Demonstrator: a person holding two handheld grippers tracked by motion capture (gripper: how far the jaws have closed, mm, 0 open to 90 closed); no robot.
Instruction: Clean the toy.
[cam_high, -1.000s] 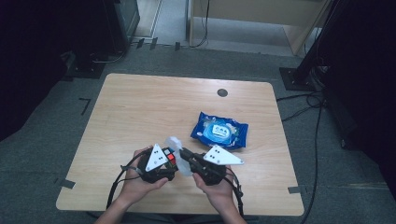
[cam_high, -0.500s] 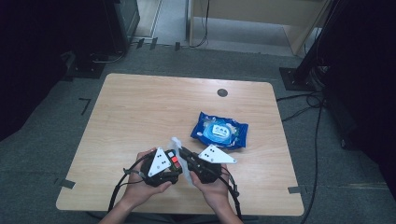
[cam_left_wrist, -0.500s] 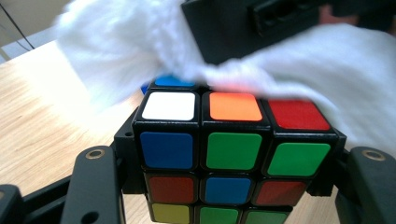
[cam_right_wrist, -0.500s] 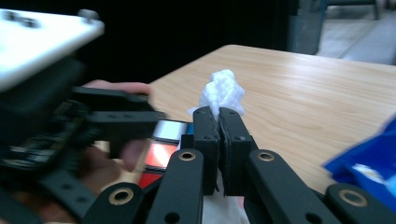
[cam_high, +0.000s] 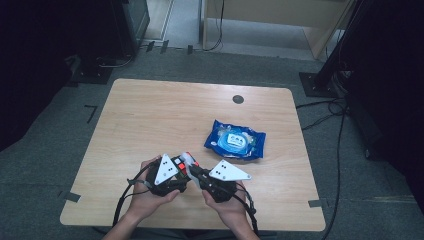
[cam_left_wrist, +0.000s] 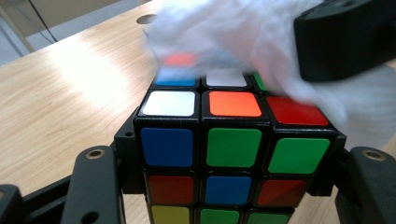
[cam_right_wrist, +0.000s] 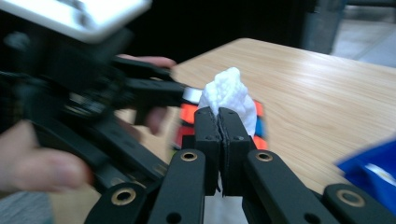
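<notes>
Two claws work together near the front of the bench (cam_high: 150, 115): the left claw (cam_left_wrist: 224, 186) hugs the puzzle cube (cam_left_wrist: 233, 154) tight, the right claw (cam_right_wrist: 219, 122) pinches a white wipe (cam_right_wrist: 227, 95) and is wiping its top, so next turn the cube.

Scrambled colour cube (cam_left_wrist: 233, 154) is sitting upright, frame centre. Crumpled white wipe (cam_left_wrist: 243, 37) is lying blurred across its top, upper right.
</notes>
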